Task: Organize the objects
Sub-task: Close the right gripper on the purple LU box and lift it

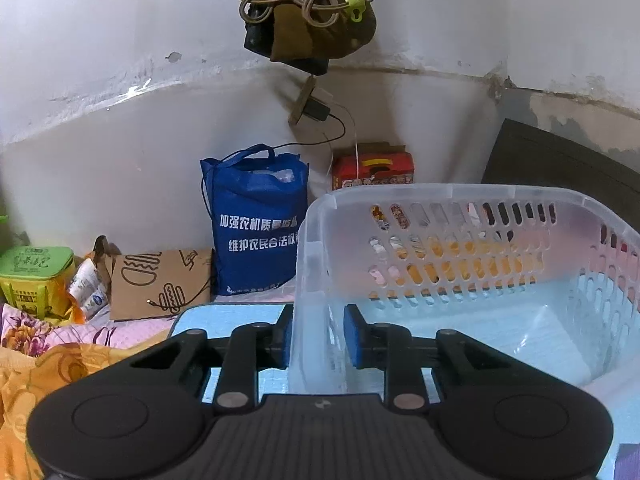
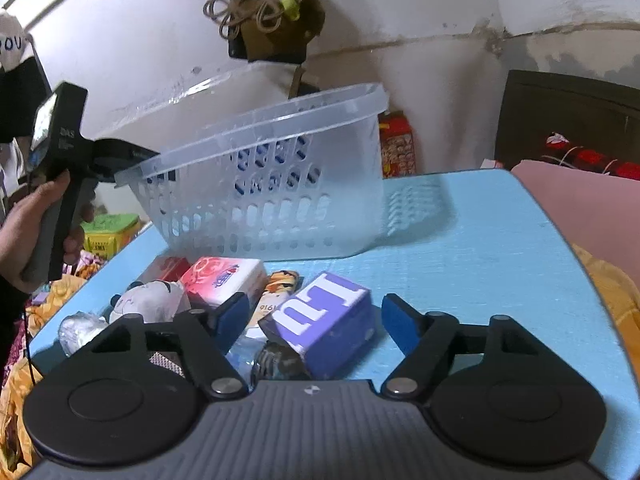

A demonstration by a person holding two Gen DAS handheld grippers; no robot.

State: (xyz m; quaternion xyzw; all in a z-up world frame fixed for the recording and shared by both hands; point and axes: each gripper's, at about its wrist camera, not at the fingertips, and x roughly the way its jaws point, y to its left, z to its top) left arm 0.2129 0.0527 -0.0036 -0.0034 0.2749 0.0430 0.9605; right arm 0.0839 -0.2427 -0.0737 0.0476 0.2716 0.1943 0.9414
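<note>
Left gripper (image 1: pixel 316 340) clamps the basket (image 1: pixel 460 248) wall; right gripper (image 2: pixel 314 320) straddles the purple box (image 2: pixel 328 320).

In the left wrist view the blue fingers (image 1: pixel 352 336) are pressed together on the near wall of the clear basket, which stands tipped on the blue desk (image 2: pixel 480 248). In the right wrist view the fingers are apart, one on each side of the purple box at 12 o'clock, not yet touching it as far as I can tell. The box's long axis runs from 7 to 1 o'clock, skewed across the gap. The right hand is clearly the nearer one. The basket lies beyond the box, at about 11 o'clock, so I judge the box goes there next.
</note>
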